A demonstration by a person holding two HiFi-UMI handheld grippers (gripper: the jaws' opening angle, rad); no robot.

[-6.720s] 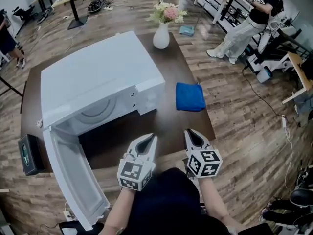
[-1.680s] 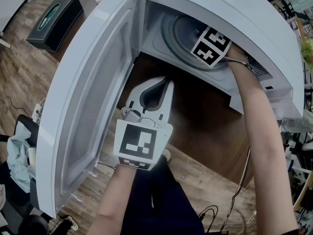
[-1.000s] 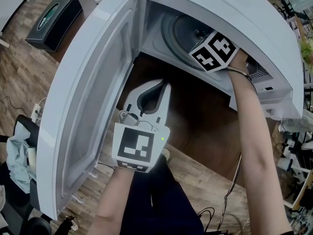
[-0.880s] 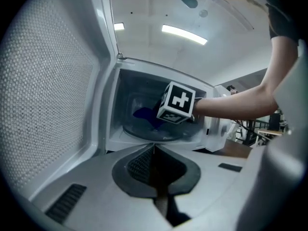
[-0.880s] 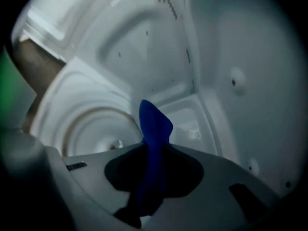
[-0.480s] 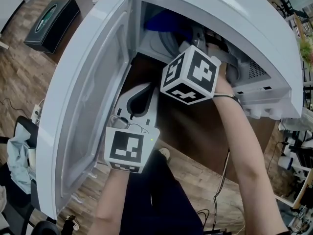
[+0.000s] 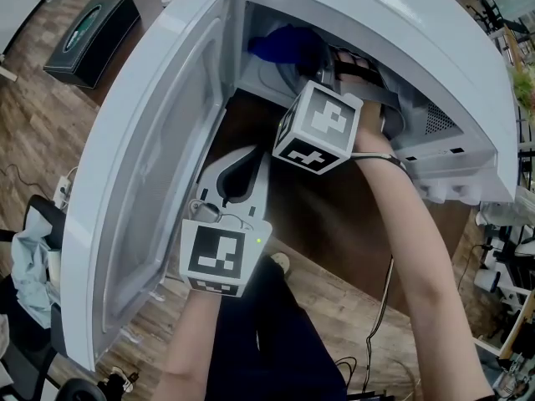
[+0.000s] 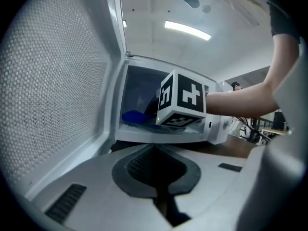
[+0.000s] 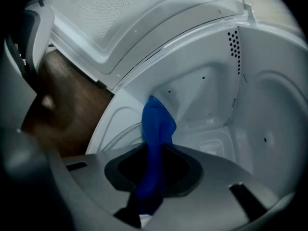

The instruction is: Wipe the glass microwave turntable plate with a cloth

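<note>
The white microwave (image 7: pixel 435 36) stands open on the brown table. My right gripper (image 9: pixel 151 153) reaches into its cavity and is shut on the blue cloth (image 9: pixel 157 121), which hangs out ahead of the jaws. In the head view the cloth (image 7: pixel 280 44) shows at the cavity's left, beyond the right gripper's marker cube (image 7: pixel 322 128). The glass turntable plate (image 9: pixel 120 131) lies on the cavity floor under the cloth; only its curved rim shows. My left gripper (image 7: pixel 264 155) hovers outside, in front of the opening, shut and holding nothing.
The microwave door (image 7: pixel 159 157) swings wide open to the left, close beside my left gripper. A black box (image 7: pixel 92 23) sits on the table's left corner. Bare table (image 7: pixel 334 215) lies before the oven. The cavity walls (image 9: pixel 269 105) close in on the right gripper.
My right gripper has swept from the cavity's right side toward its left and front, carrying the blue cloth, which now shows at the left. The left gripper has stayed put.
</note>
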